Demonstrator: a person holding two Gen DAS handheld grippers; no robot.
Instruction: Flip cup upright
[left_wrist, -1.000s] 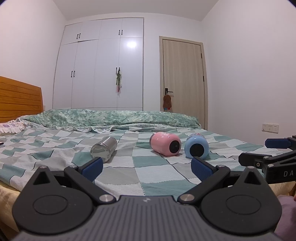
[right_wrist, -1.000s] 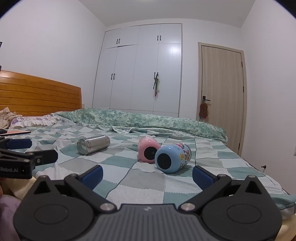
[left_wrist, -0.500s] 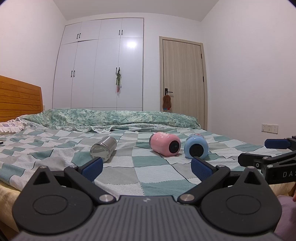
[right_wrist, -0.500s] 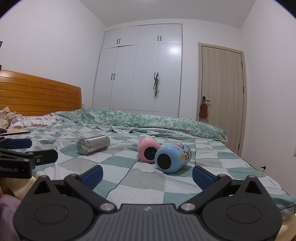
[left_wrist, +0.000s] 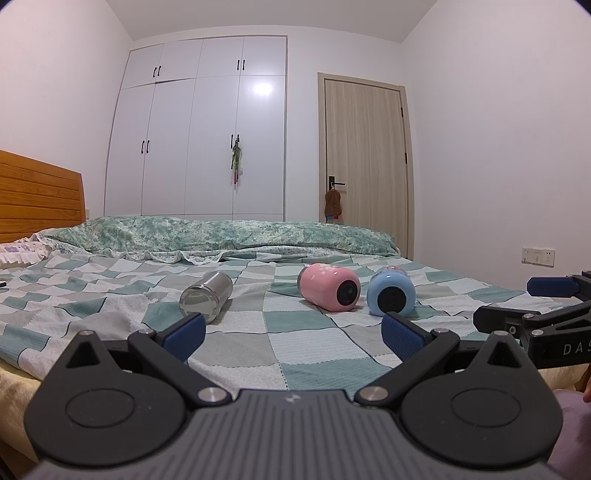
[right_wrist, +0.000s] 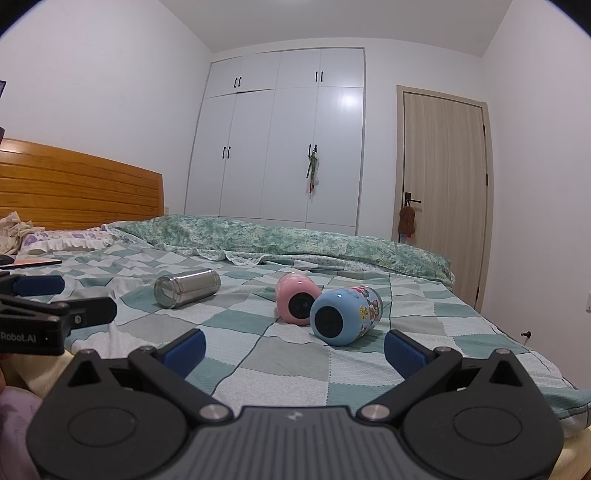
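Left hand-held gripper: jaws spread wide, nothing between the blue pads; held low over the near edge of the bed, well short of all three cups. Also seen at the left margin of the right wrist view, likewise spread.

Right hand-held gripper: jaws spread wide, empty; level with its partner, beside it, also short of the cups. Seen at the right margin of the left wrist view.

Steel cup: lying on its side on the checked bedspread, left of the other two, well apart from them, one flat end toward the cameras.

Pink cup: on its side, mid-bed, dark round end facing forward.

Blue cup: on its side, cartoon print on the wall, just beside the pink cup; touching or not, cannot tell.

Background: folded green quilt, wooden headboard, white wardrobe, closed door.
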